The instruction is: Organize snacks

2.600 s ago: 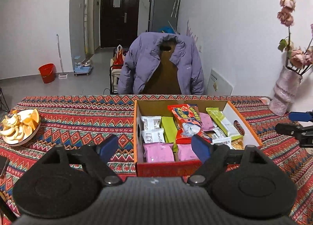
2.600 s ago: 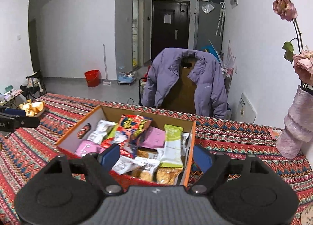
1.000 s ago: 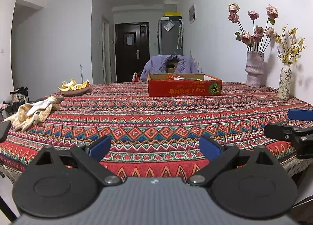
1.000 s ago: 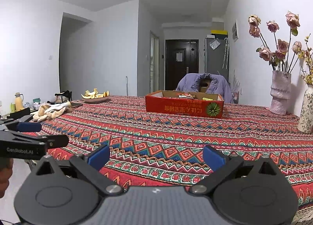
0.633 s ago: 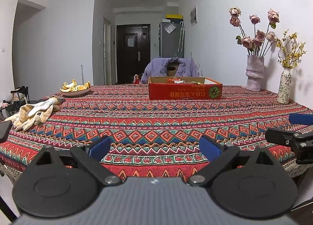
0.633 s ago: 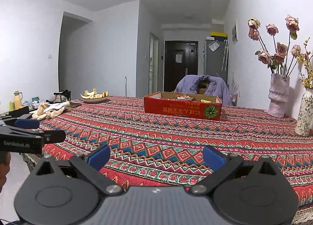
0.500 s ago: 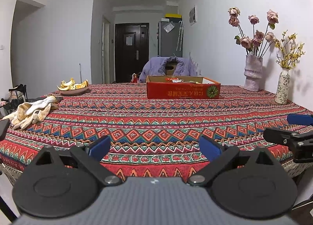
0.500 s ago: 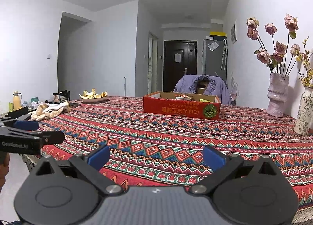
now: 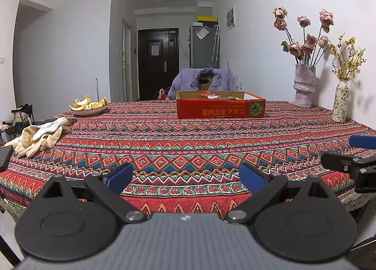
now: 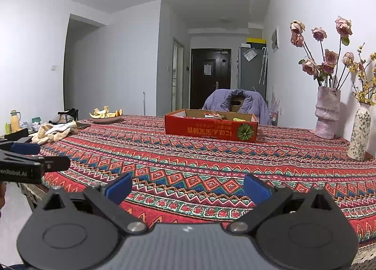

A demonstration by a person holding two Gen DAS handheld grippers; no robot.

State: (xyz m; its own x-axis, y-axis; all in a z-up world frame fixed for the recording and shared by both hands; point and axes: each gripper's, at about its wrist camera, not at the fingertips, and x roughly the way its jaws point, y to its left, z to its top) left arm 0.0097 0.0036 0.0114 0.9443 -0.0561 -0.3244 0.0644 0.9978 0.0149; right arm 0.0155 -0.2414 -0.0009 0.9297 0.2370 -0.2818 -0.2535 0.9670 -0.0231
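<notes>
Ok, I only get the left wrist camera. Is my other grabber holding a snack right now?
Observer: No. In the right wrist view, the right gripper is open and there is nothing between its fingers.
Operator: Is there anything past the gloves that I can't see?
Observer: Yes. A yellow flask stands upright out past the left edge of the table. Your camera cuts it off.
</notes>
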